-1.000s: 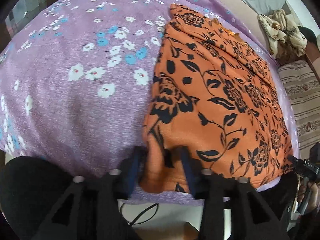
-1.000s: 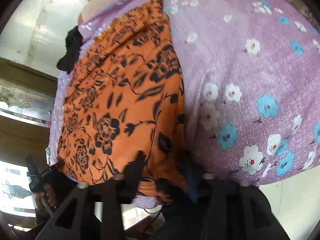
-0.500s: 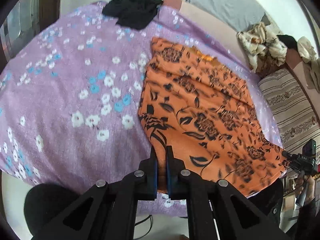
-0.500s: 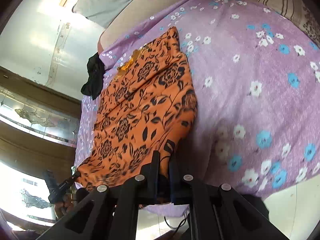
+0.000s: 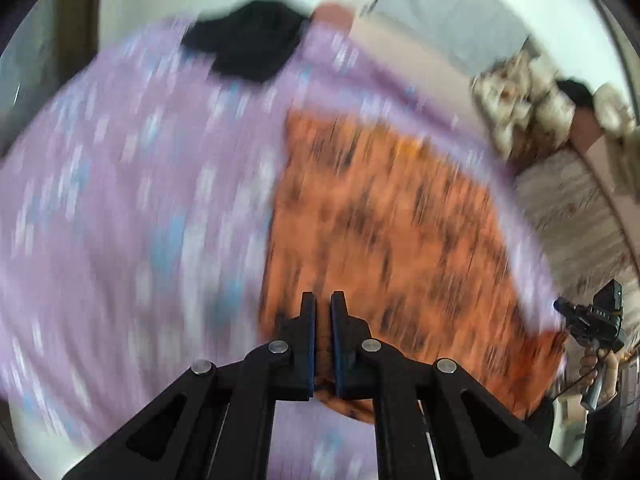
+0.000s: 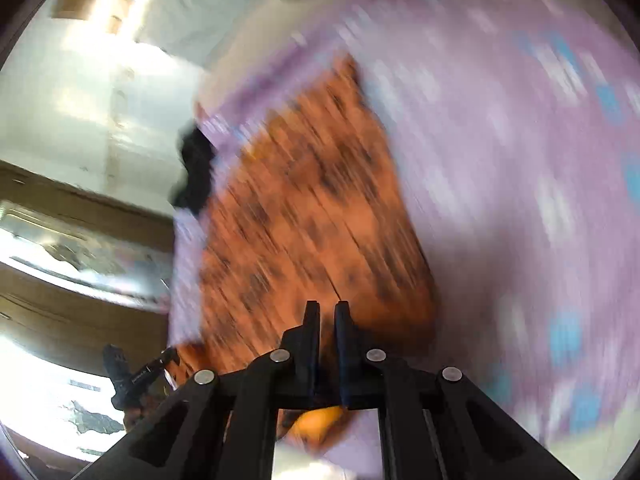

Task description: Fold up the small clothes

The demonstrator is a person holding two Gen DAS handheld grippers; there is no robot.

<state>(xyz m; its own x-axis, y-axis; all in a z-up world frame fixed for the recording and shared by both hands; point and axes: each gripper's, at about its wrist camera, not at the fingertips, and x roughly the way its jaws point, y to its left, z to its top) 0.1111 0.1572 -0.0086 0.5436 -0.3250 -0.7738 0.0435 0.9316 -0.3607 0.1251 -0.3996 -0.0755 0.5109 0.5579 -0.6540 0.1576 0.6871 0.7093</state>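
An orange garment with black flower print point(image 5: 384, 216) lies spread on a purple flowered bedsheet point(image 5: 120, 200). Both views are blurred by motion. My left gripper point(image 5: 322, 312) is shut on the garment's near left corner, with cloth between the fingers. My right gripper point(image 6: 327, 320) is shut on the near right corner of the same garment point(image 6: 304, 208), and a fold of orange cloth hangs below the fingers. The other gripper shows at the edge of each view, at the right edge in the left wrist view point(image 5: 592, 320) and at the lower left in the right wrist view point(image 6: 132, 376).
A black garment point(image 5: 248, 48) lies at the far end of the bed, also in the right wrist view point(image 6: 196, 172). A crumpled beige cloth point(image 5: 516, 108) and a striped cushion point(image 5: 572, 216) sit at the right. A wall and wooden furniture point(image 6: 60, 312) stand left of the bed.
Both grippers closed on the garment's near corners a second ago and have lifted since. Now both views sweep fast, with the near edge of the garment raised off the sheet.
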